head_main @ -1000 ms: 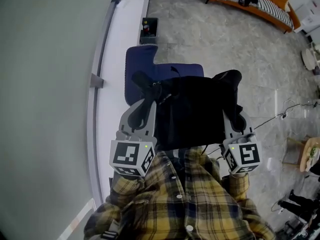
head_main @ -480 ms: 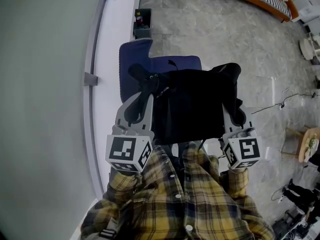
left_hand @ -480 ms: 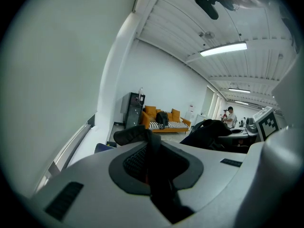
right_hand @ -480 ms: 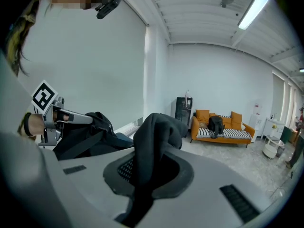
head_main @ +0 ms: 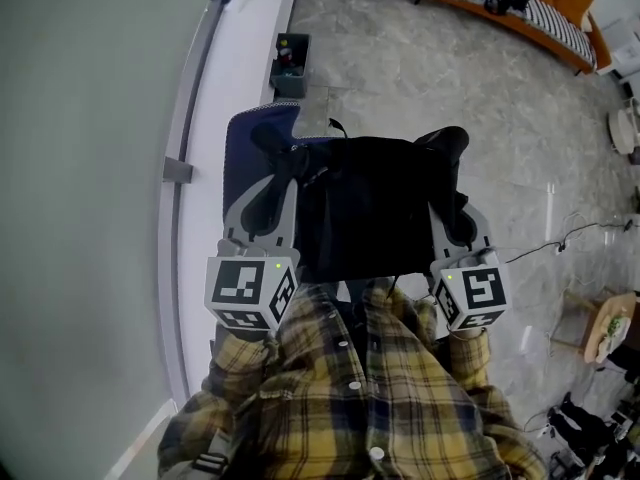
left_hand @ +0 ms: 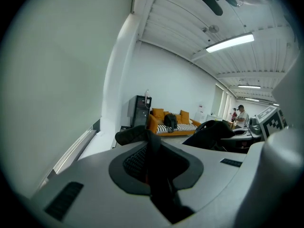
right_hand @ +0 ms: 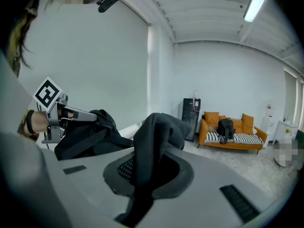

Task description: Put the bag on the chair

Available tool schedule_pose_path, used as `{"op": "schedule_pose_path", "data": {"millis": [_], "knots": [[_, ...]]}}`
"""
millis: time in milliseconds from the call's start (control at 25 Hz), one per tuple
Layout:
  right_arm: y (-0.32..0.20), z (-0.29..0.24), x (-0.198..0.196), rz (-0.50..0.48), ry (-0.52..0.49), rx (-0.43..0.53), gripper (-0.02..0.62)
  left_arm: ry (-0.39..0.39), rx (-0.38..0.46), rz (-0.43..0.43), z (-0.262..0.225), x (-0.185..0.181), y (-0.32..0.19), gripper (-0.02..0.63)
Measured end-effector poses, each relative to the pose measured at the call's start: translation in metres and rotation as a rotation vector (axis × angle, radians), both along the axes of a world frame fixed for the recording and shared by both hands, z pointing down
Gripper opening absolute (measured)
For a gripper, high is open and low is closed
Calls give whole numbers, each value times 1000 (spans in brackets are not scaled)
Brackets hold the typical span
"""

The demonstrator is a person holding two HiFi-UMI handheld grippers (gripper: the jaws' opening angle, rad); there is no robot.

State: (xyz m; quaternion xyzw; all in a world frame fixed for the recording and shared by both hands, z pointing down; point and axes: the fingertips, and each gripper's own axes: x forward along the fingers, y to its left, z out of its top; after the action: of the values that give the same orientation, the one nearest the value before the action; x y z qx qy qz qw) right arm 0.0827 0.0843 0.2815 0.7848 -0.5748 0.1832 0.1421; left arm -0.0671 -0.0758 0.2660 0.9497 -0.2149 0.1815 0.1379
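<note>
Over the chair [head_main: 243,136], left tongs [head_main: 272,148] and right tongs [head_main: 450,146] pinch the bag [head_main: 370,213] between them.

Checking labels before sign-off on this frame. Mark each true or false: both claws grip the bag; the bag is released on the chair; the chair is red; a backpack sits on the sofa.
1. The left claw and right claw are both shut on the black bag. True.
2. The bag lies released on the chair. False: both claws hold it, and the head view shows it over the chair.
3. The chair is red. False: it is blue.
4. A dark backpack sits on the orange sofa. True.
</note>
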Motion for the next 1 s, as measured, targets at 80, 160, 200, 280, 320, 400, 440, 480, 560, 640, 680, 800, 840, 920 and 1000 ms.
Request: {"op": "schedule_pose_path", "data": {"millis": [80,160,200,280,320,400,440,480,560,640,680,800,840,920,1000], "knots": [[-9,-7,21,-27,4,15,34,2,16,-25,-8,19,-6,61],[-19,-12,42,-51,11,29,34,7,33,-47,-15,37,-13,61],[-25,-14,50,-64,14,35,34,9,41,-57,-18,46,-17,61],[-34,-17,63,-90,15,46,34,8,54,-80,-23,56,-22,61],[-36,-17,67,-102,14,52,34,7,59,-91,-24,58,-23,61],[-38,-16,71,-119,11,63,34,8,69,-106,-24,60,-23,61],[-38,-16,72,-123,9,68,34,8,74,-110,-24,60,-22,61],[-38,-15,72,-124,6,72,34,6,77,-112,-23,60,-21,61],[-38,-13,73,-124,-3,76,34,1,79,-113,-23,60,-20,61],[-38,-12,73,-122,-13,75,34,-5,76,-111,-22,60,-19,61],[-38,-11,74,-119,-16,74,34,-8,73,-108,-22,60,-20,61],[-38,-9,74,-109,-25,65,34,-15,66,-101,-22,63,-21,61],[-38,-9,74,-107,-26,61,34,-16,64,-99,-22,63,-21,61],[-39,-9,74,-104,-26,58,34,-16,61,-96,-21,64,-23,61],[-41,-9,73,-100,-25,56,34,-15,58,-92,-20,64,-26,61]]}}
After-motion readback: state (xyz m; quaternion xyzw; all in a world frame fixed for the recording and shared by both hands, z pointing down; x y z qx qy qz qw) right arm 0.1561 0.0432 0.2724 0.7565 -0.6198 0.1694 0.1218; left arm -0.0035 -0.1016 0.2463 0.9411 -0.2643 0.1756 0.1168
